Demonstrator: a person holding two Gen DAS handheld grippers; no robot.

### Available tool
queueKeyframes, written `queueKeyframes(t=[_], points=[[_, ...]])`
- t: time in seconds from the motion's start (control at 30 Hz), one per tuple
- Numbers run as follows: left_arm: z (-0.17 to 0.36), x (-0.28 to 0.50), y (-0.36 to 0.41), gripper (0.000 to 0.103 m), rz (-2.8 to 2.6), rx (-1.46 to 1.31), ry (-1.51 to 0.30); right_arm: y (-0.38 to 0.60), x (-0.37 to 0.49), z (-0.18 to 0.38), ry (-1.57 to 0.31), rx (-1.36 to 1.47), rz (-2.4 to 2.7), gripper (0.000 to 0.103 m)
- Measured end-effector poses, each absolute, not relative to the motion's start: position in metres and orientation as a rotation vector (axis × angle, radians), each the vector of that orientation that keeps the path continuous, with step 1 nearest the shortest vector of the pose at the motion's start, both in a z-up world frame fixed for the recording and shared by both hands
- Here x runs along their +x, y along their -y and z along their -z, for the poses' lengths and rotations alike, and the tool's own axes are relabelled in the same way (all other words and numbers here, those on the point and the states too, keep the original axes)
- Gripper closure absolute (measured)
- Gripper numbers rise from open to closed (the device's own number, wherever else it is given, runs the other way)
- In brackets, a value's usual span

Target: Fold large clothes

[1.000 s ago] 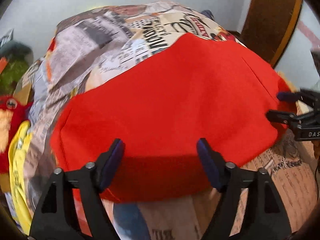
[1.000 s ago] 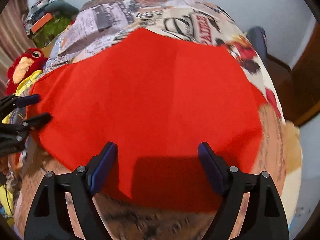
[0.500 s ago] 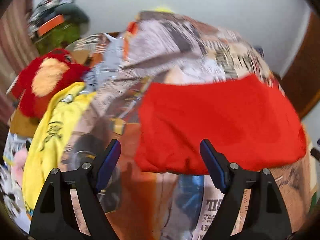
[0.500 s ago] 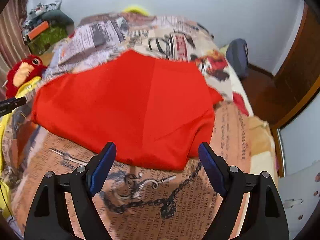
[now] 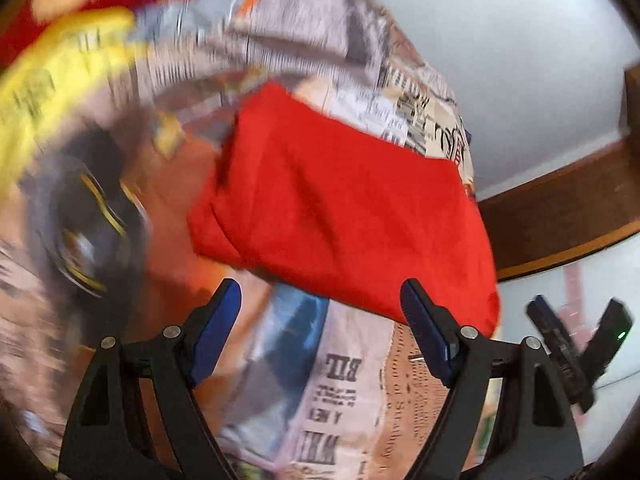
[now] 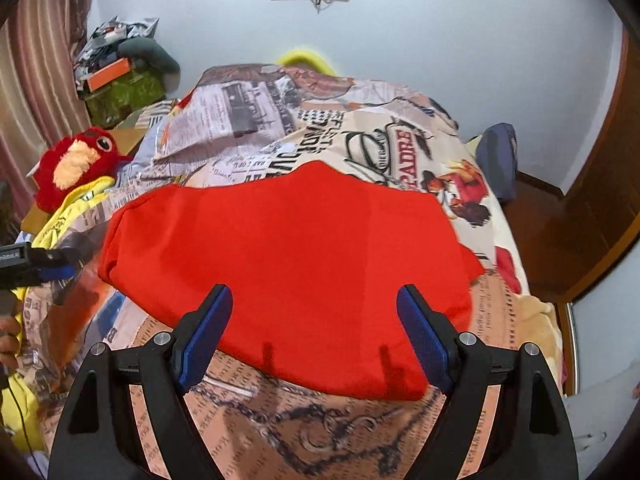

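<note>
A folded red garment (image 6: 288,264) lies flat on the newspaper-print bedspread (image 6: 320,432). In the left wrist view the red garment (image 5: 340,216) shows tilted and blurred, above and between the fingers. My left gripper (image 5: 324,336) stands open over the bedspread (image 5: 340,400), with nothing between its blue pads. My right gripper (image 6: 312,332) is open too, hovering above the garment's near edge without touching it. The right gripper (image 5: 576,328) shows at the right edge of the left wrist view. The left gripper (image 6: 48,262) shows at the left edge of the right wrist view, beside the garment's left end.
A yellow garment (image 6: 68,216) and a red plush toy (image 6: 76,164) lie at the bed's left side. A cluttered stand (image 6: 120,84) is at the back left, a dark blue bag (image 6: 496,160) at the back right. A wooden door frame (image 6: 600,184) stands on the right.
Both grippers have pulled back from the red garment, the right one rising. The left gripper swung out to the garment's left end and rolled, tilting its view.
</note>
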State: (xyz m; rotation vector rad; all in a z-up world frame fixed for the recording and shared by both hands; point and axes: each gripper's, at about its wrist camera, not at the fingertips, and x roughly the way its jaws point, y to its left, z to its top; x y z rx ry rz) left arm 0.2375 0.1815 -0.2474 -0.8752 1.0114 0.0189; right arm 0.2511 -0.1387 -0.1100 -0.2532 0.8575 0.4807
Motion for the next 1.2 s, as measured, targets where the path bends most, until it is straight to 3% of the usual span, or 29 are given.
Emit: queueKeyframes(t=[0.2, 0.67, 0.8, 0.93, 1.2], points=[[0.295, 0.252, -0.184, 0.022, 0.001, -1.069, -1.059, 0.123, 0.263, 0.137, -0.914, -0.289, -0.489, 0.021], [0.324, 0.316, -0.195, 0.024, -0.009, -1.203, -0.940, 0.121, 0.296, 0.176, -1.061, -0.197, -0.514, 0.021], [0.325, 0.332, -0.188, 0.046, -0.068, -1.174, -0.929, 0.118, 0.299, 0.179, -1.079, -0.201, -0.503, 0.021], [0.317, 0.332, -0.190, 0.090, -0.138, -1.143, -0.916, 0.113, 0.297, 0.175, -1.073, -0.230, -0.493, 0.021], [0.208, 0.312, -0.174, 0.095, -0.173, -0.765, -0.757, 0.078, 0.289, 0.152, -1.037, -0.254, -0.550, 0.021]])
